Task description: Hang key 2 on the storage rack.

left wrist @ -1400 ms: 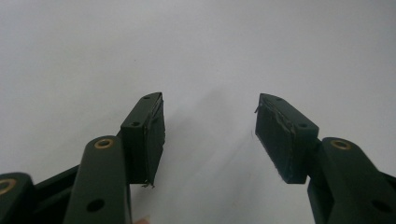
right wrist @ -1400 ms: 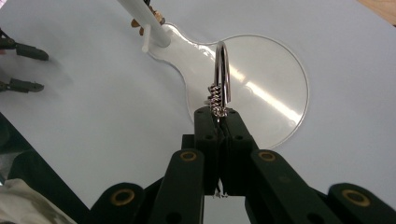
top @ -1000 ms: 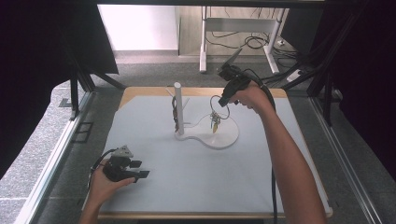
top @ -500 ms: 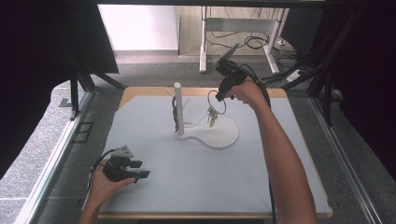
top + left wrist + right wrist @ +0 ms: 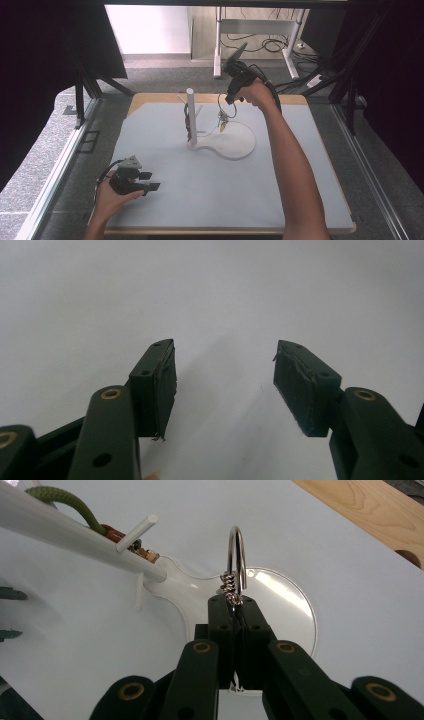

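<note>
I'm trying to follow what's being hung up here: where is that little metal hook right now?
The metal hook is pinched in the right tongs, held in the air above the white stand's round base, just right of its upright post, at the table's far side.

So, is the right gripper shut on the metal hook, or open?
Shut: the right gripper clamps its jaws on the metal hook.

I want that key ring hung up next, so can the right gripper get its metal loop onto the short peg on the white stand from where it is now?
Probably yes. The right gripper is shut on the key ring, the peg points out bare-tipped, and nothing lies between them.
</note>
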Demonstrator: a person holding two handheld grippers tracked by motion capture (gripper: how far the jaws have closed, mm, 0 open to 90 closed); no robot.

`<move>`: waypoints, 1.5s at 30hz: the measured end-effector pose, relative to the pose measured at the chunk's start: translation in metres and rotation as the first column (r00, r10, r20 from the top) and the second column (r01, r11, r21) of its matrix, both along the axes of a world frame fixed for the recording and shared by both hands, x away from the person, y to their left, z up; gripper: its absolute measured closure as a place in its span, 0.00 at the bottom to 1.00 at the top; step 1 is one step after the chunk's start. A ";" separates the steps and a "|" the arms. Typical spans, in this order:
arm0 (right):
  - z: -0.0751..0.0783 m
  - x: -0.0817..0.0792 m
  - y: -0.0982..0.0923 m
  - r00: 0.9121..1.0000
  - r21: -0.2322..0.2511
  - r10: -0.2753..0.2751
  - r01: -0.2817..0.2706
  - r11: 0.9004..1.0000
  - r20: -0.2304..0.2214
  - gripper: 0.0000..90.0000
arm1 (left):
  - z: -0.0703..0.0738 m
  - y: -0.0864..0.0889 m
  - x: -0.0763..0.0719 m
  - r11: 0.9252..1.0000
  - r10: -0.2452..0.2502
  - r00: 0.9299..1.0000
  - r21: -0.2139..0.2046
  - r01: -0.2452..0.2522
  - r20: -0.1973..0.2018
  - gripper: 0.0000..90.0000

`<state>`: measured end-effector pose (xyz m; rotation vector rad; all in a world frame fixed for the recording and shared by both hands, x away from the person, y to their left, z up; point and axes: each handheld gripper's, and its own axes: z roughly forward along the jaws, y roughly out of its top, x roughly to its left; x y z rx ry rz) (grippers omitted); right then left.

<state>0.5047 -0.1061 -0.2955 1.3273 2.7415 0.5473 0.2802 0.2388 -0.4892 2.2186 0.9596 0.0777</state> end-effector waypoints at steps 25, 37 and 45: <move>-0.008 0.008 0.033 1.000 -0.016 0.029 -0.029 0.999 0.002 0.97 | -0.001 -0.001 0.000 1.000 -0.001 1.000 -0.005 0.001 0.001 0.48; -0.012 0.005 0.051 0.998 -0.013 0.058 -0.058 0.998 -0.005 0.97 | -0.001 -0.001 0.000 1.000 -0.001 1.000 -0.001 0.001 0.001 0.48; -0.014 0.001 0.059 0.997 -0.003 0.082 -0.082 0.997 -0.014 0.97 | -0.001 -0.001 0.000 1.000 -0.003 1.000 0.000 0.003 0.001 0.48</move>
